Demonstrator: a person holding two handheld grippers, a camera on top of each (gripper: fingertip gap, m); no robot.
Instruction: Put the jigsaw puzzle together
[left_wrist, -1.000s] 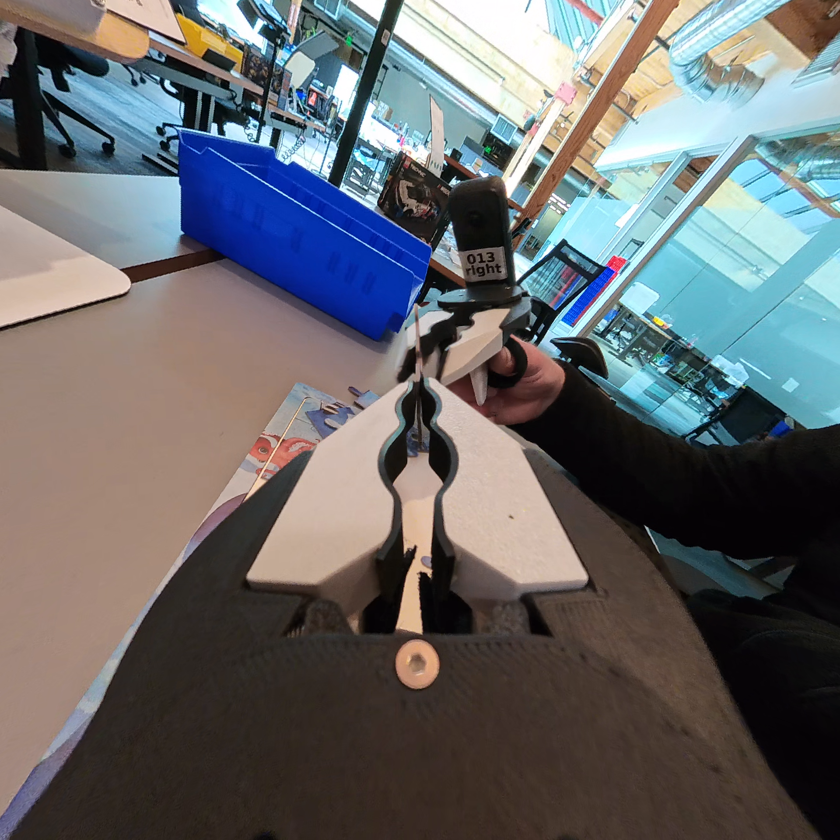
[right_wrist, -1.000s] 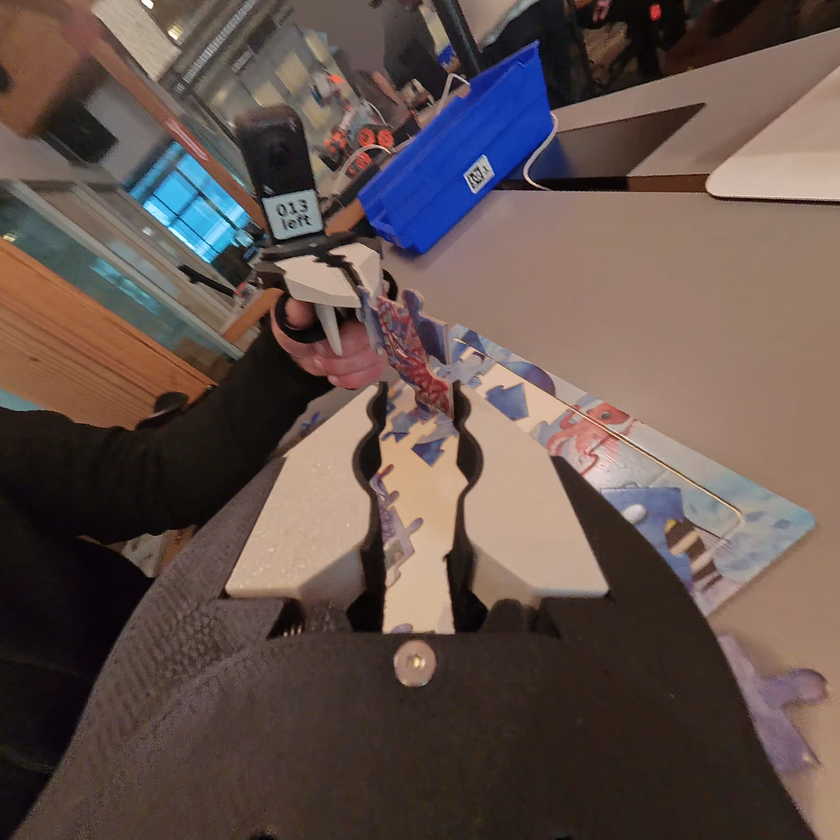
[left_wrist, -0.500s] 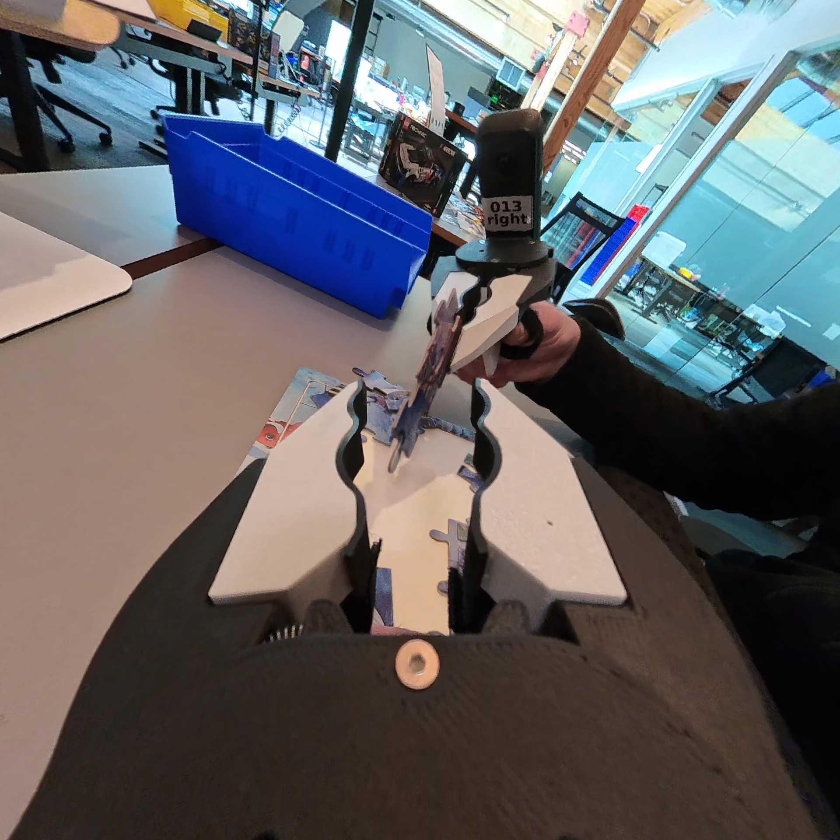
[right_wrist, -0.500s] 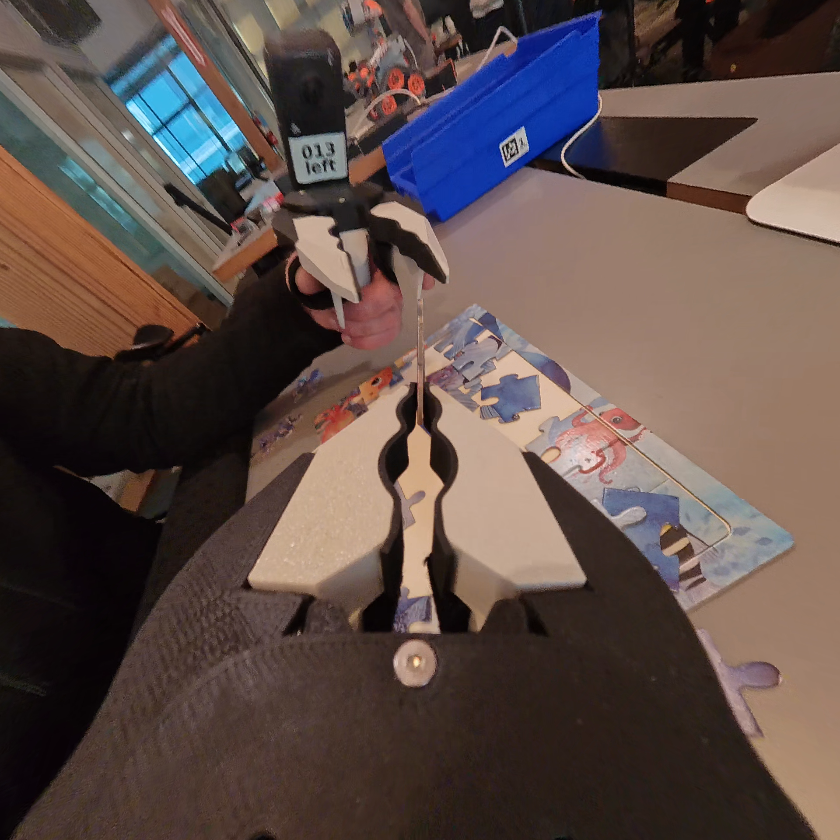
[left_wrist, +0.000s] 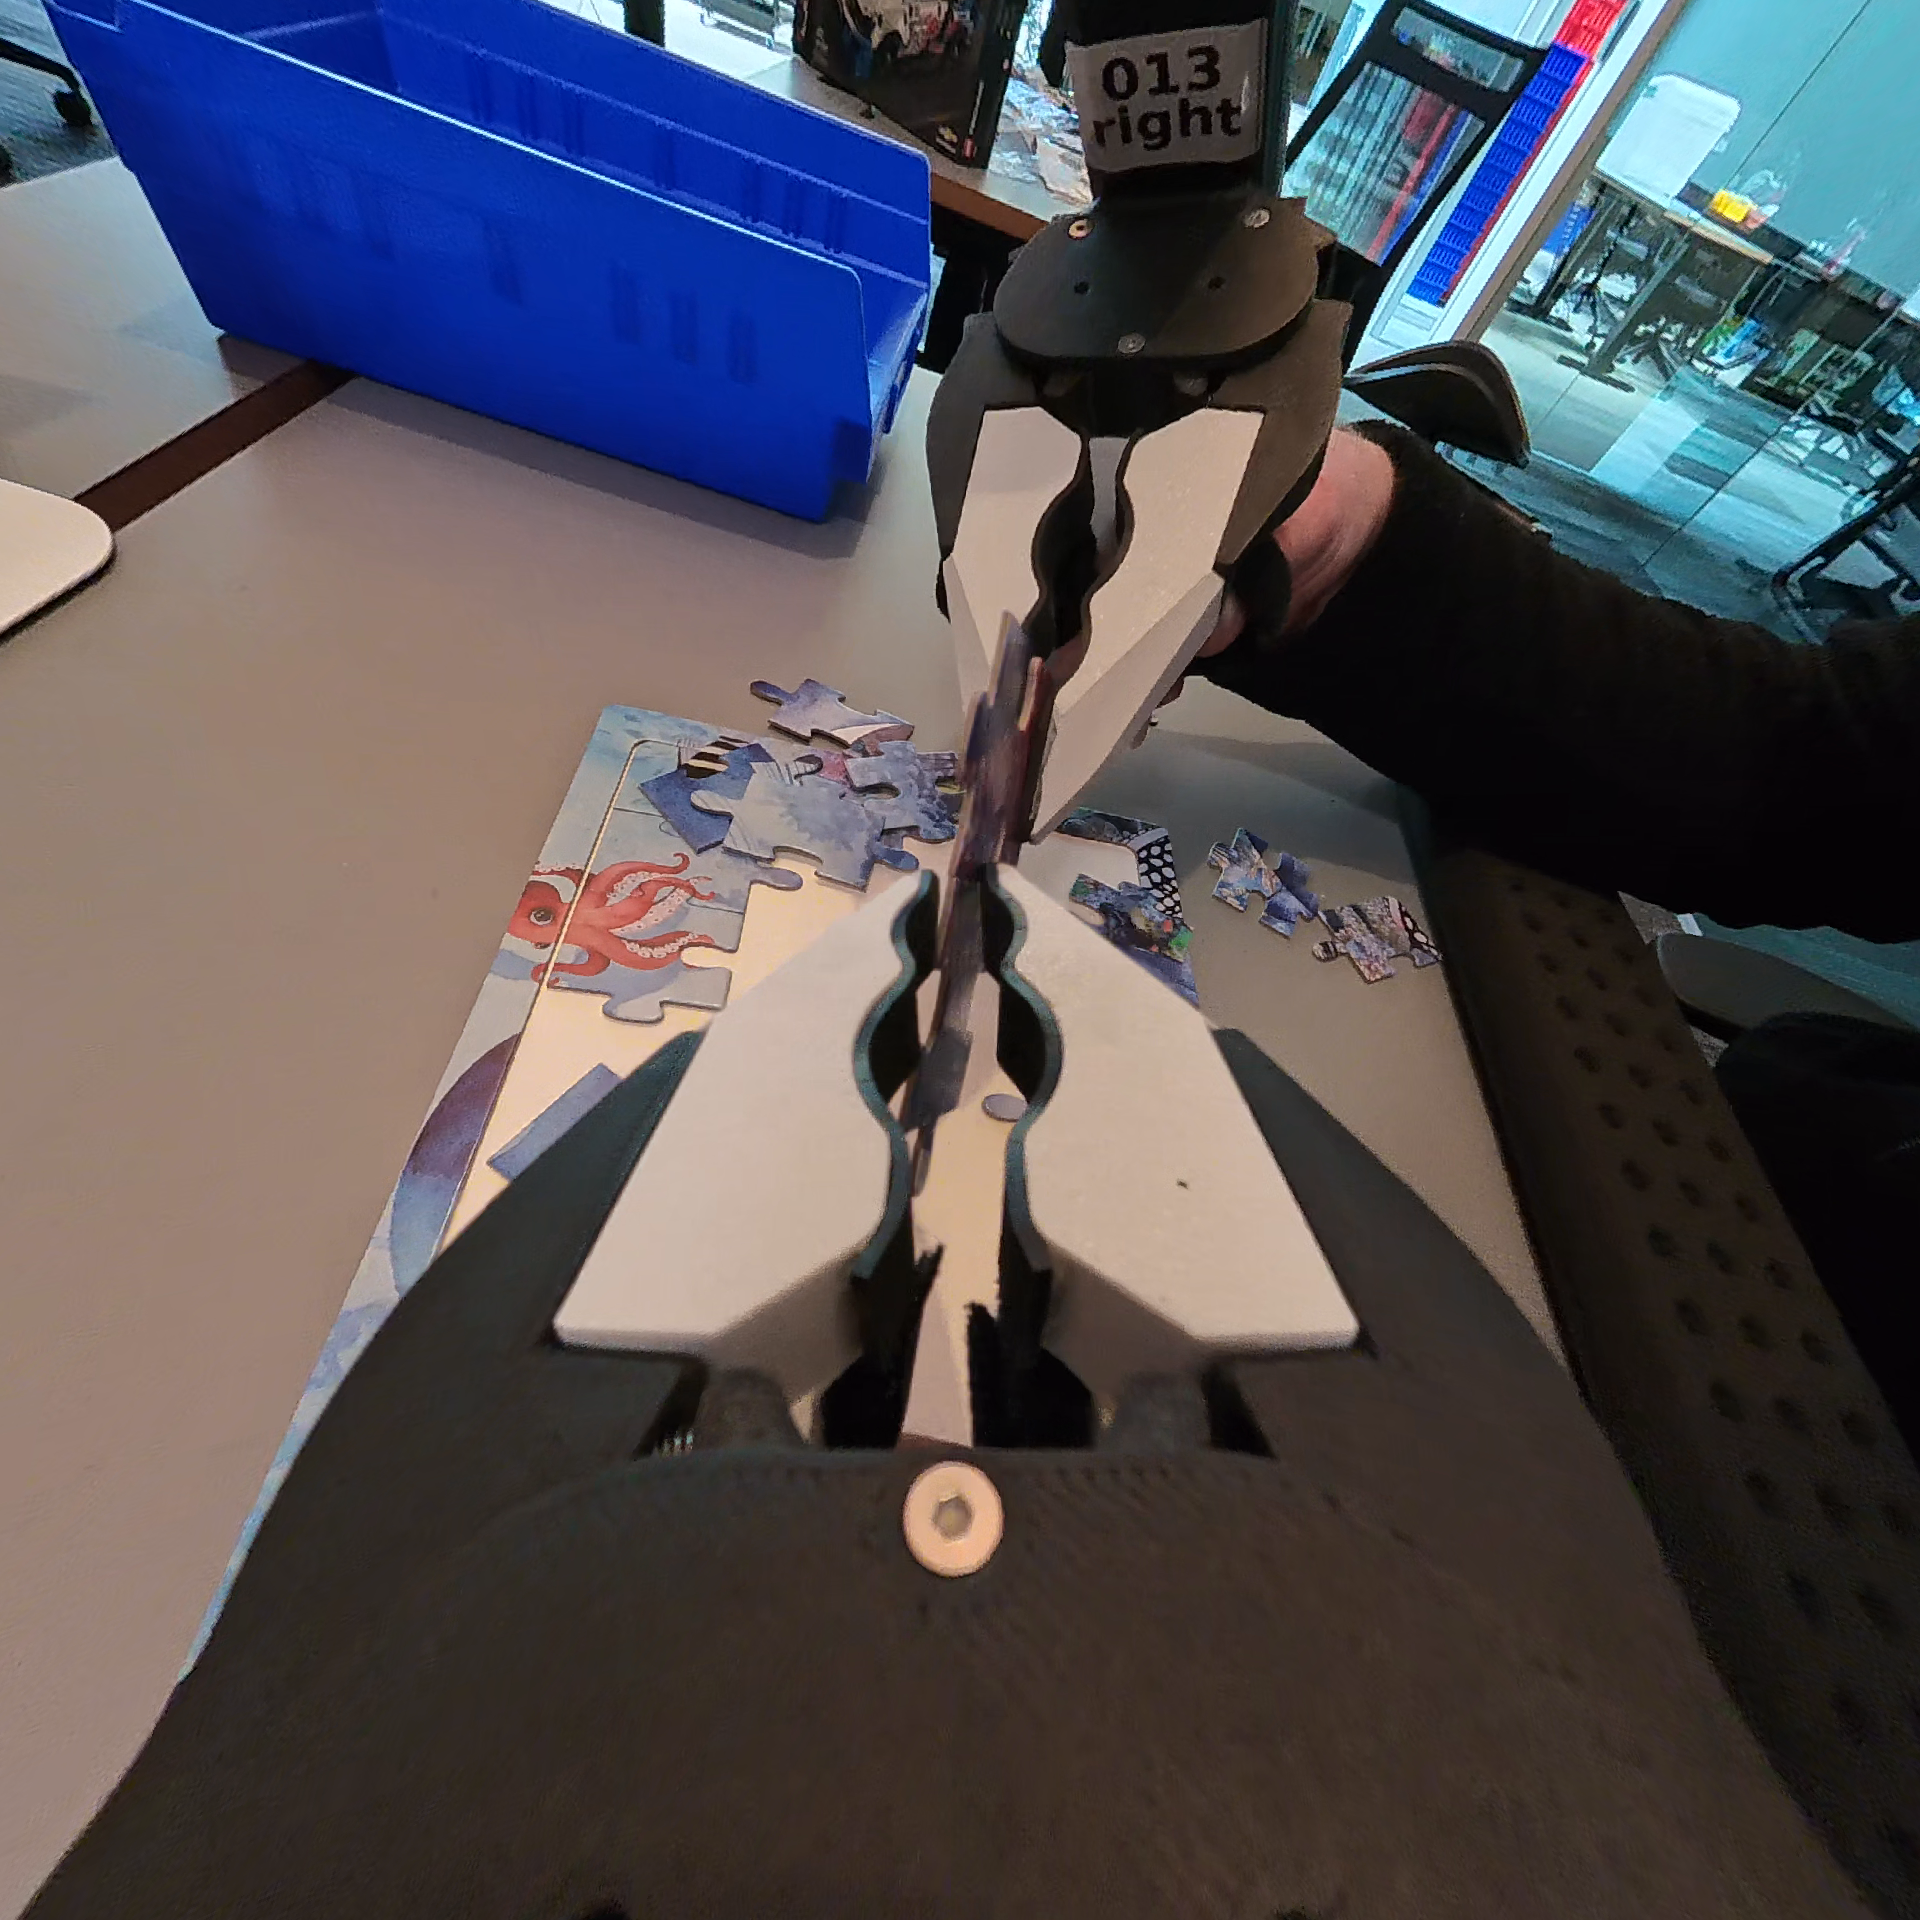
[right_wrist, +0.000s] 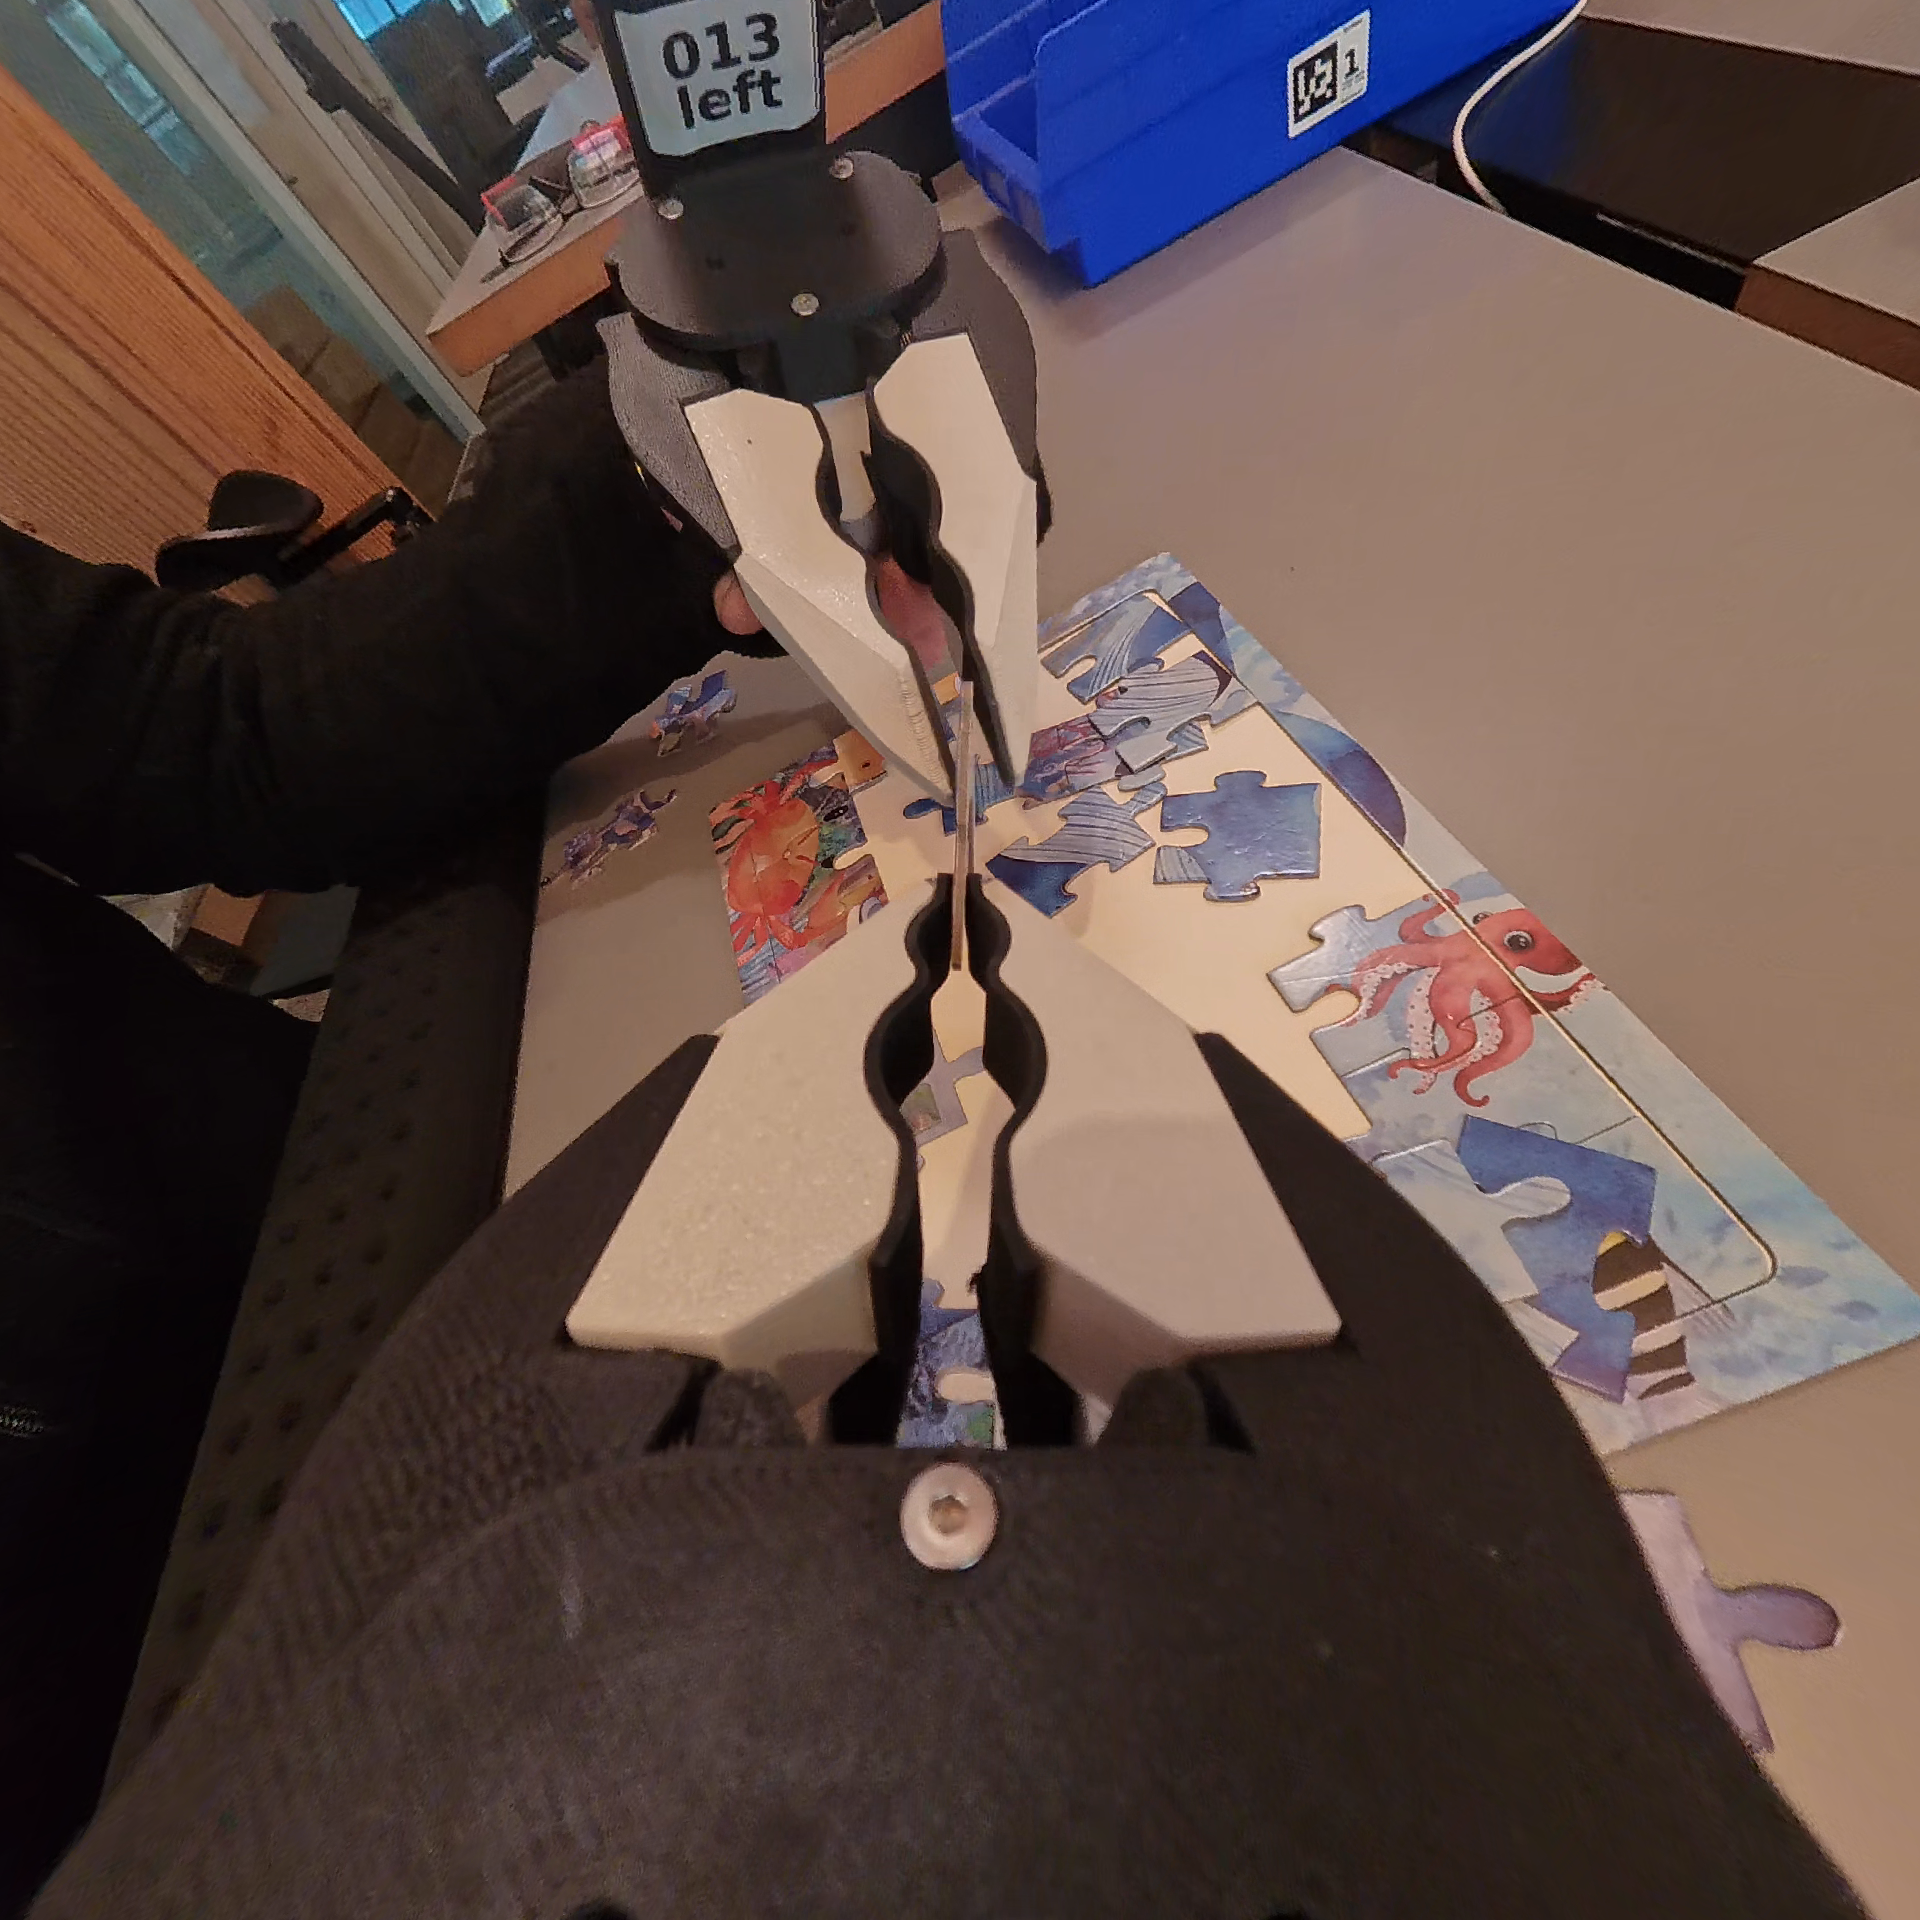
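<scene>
A thin puzzle piece (left_wrist: 987, 769) is held on edge above the puzzle tray (left_wrist: 499, 1039). My left gripper (left_wrist: 961, 883) is narrowed onto its near end. My right gripper (left_wrist: 1013, 810) comes in from above and pinches its far end. In the right wrist view my right gripper (right_wrist: 958, 883) is shut on the piece (right_wrist: 963, 842), and my left gripper (right_wrist: 971, 784) straddles its upper end. The tray (right_wrist: 1714, 1340) holds a placed octopus section (right_wrist: 1455, 987), a crab section (right_wrist: 795, 862) and several loose blue pieces (right_wrist: 1236, 831).
A blue bin (left_wrist: 520, 260) stands at the back of the grey table. Loose pieces (left_wrist: 1320, 914) lie on the table beside the tray, and another loose piece (right_wrist: 1714, 1621) lies near the front. A black perforated chair (left_wrist: 1662, 1351) is at the table's edge. A white board corner (left_wrist: 31, 551) is at far left. Only a small space, under 4 cm, lies between the two pairs of fingers.
One second ago my left gripper held the piece and the right was open. Half a second ago the right held it and the left was open. Now the left has closed in on it again.
</scene>
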